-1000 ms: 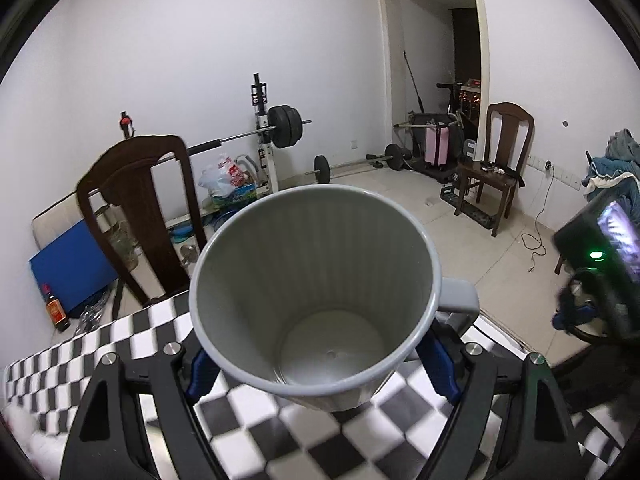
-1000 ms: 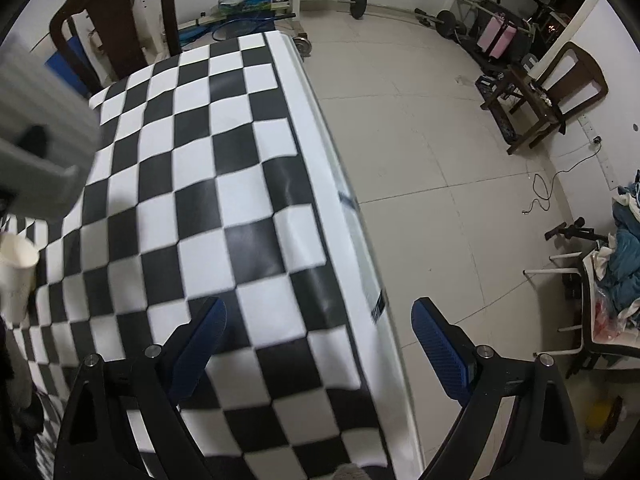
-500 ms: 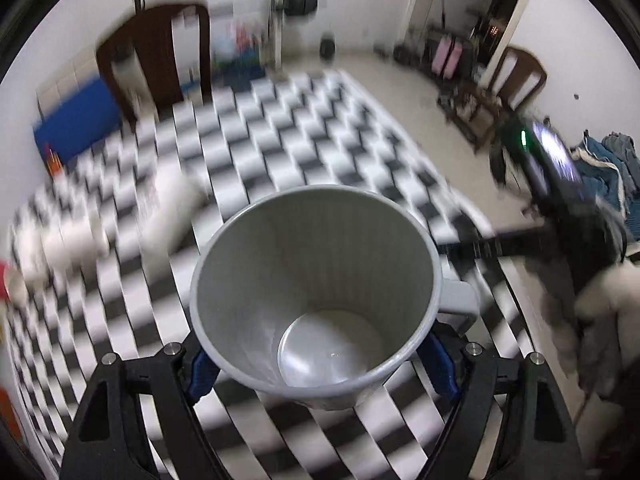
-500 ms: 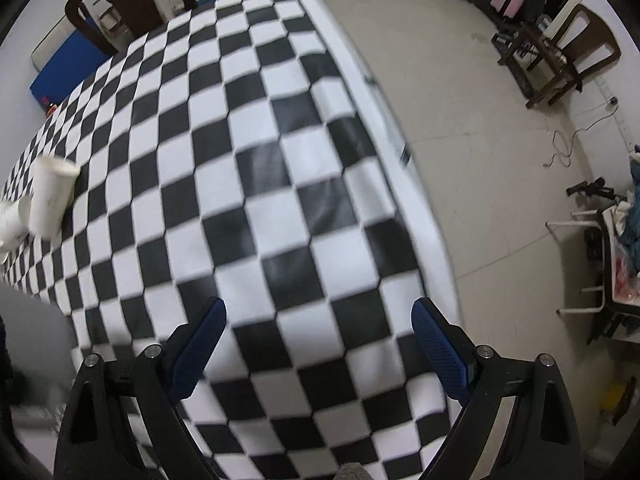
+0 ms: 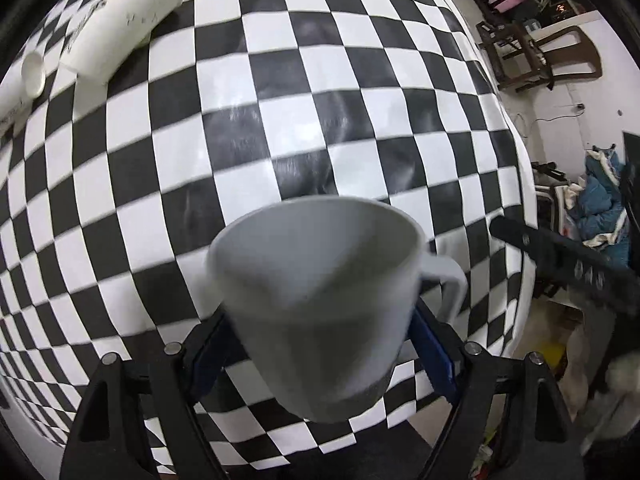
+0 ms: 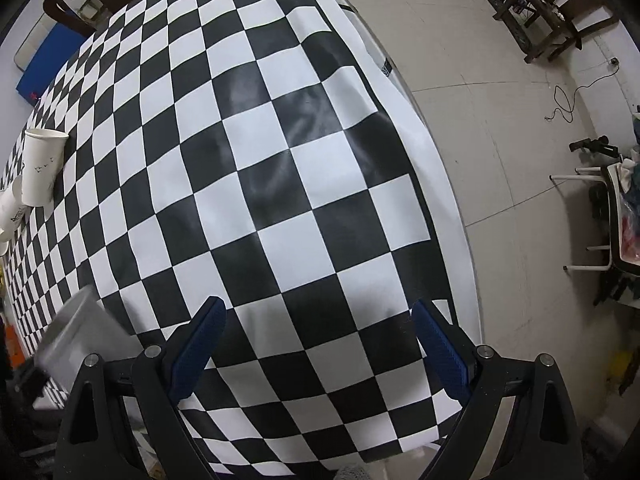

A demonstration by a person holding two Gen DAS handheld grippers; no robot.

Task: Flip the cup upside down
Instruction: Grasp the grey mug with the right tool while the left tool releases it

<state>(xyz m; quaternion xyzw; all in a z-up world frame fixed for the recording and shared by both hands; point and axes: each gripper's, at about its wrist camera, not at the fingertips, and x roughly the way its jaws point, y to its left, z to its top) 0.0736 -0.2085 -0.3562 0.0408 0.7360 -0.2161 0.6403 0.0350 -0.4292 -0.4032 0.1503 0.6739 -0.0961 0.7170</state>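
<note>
A grey plastic cup (image 5: 320, 300) with a handle on its right sits between the blue pads of my left gripper (image 5: 316, 344), which is shut on it. The cup is tipped forward, its mouth facing the checkered table (image 5: 280, 120) below. It is blurred with motion. In the right wrist view the cup shows as a grey blur (image 6: 76, 340) at the lower left. My right gripper (image 6: 320, 344) is open and empty, above the table near its right edge.
White paper cups (image 5: 116, 20) lie on the table at the far left; one also shows in the right wrist view (image 6: 40, 168). The table's right edge (image 6: 432, 160) drops to a tiled floor with chairs (image 6: 556, 12) and a cable.
My left gripper has pitched forward and down with the cup: the view went from the room to the table top. The right gripper rose and moved back over the table.
</note>
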